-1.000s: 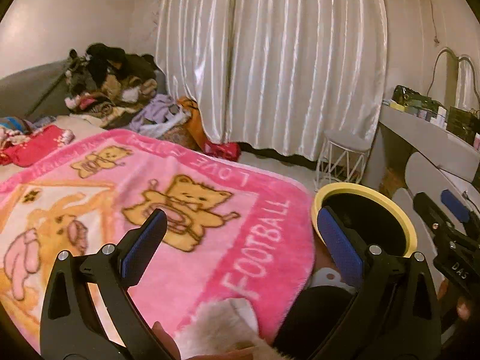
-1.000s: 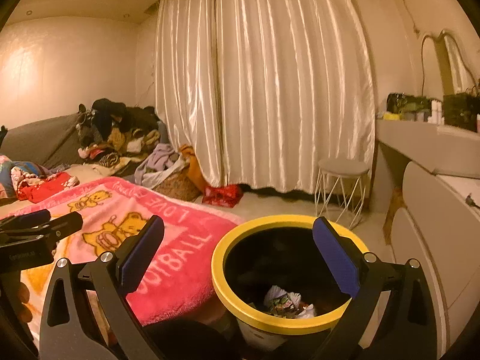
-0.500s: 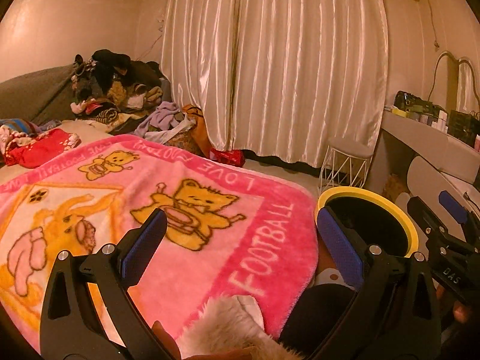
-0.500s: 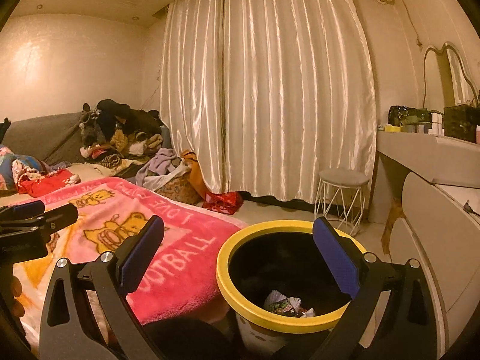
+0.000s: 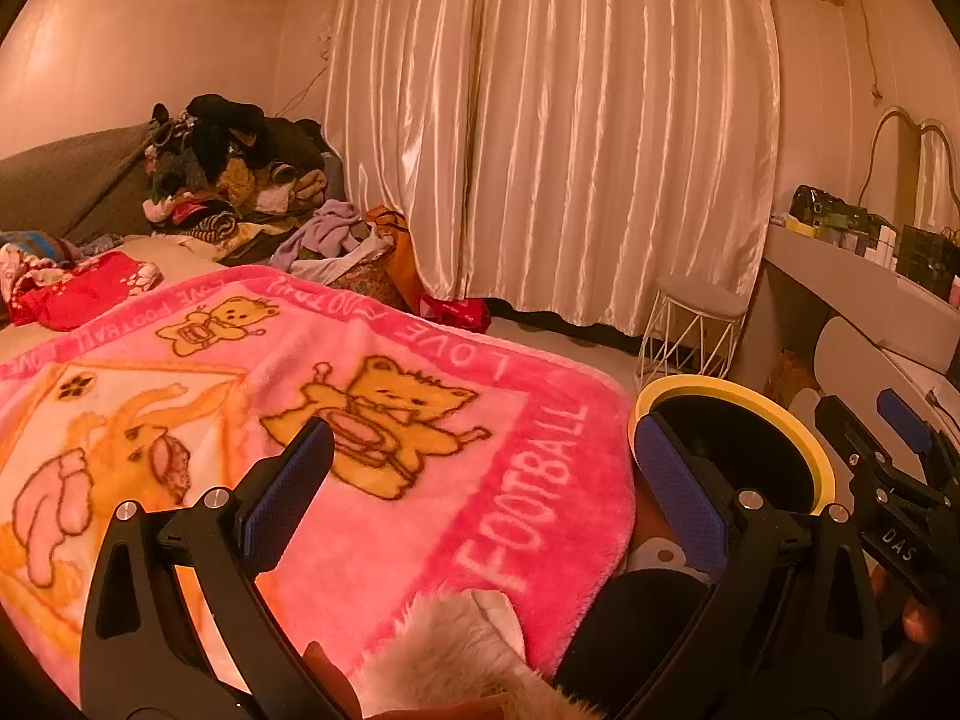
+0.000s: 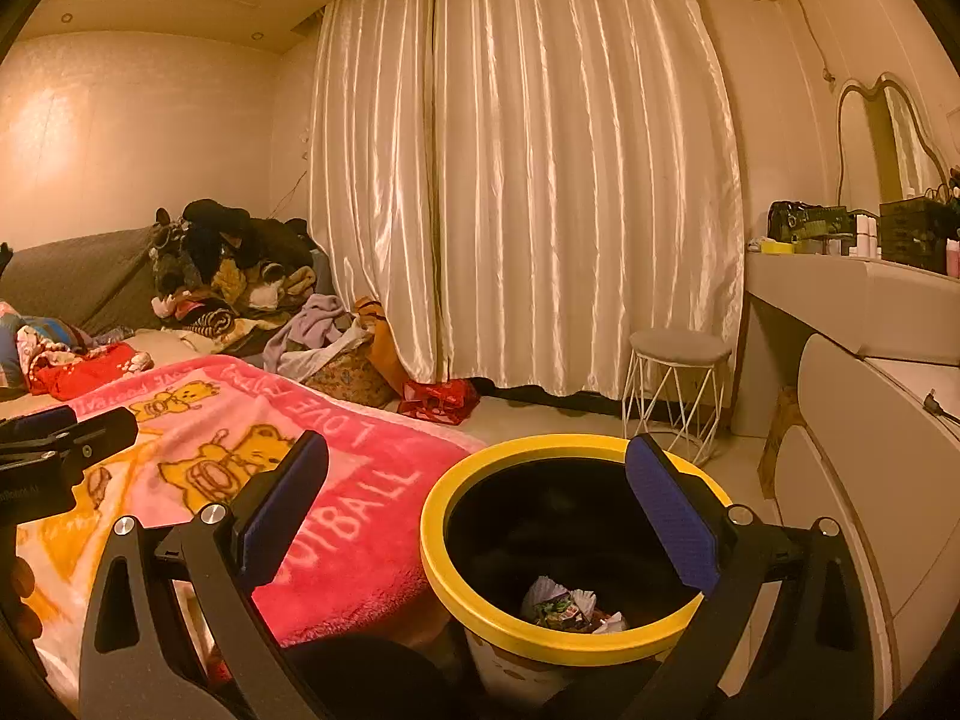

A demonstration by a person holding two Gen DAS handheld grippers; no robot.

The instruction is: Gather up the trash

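Note:
A round bin with a yellow rim (image 6: 528, 447) stands on the floor beside the bed, crumpled wrappers (image 6: 564, 603) lying at its bottom. My right gripper (image 6: 477, 516) hangs open just above and in front of the bin, nothing between its blue pads. The left wrist view has the same bin (image 5: 750, 396) at the right, past the bed's corner. My left gripper (image 5: 483, 489) is open and empty over the pink cartoon blanket (image 5: 420, 450). The right gripper (image 5: 888, 462) shows at the far right of that view. No loose trash is visible on the blanket.
A white furry sleeve cuff (image 5: 456, 654) lies at the blanket's near edge. Piled clothes (image 6: 240, 264) fill the bed's far end by the curtains (image 6: 528, 180). A wire stool (image 6: 678, 384) and a red bag (image 6: 441, 399) are on the floor. A vanity desk (image 6: 870, 306) lines the right wall.
Both grippers have risen and tilted up slightly, so more of the curtains and ceiling shows and the bin sits lower in view. Both stay open and empty.

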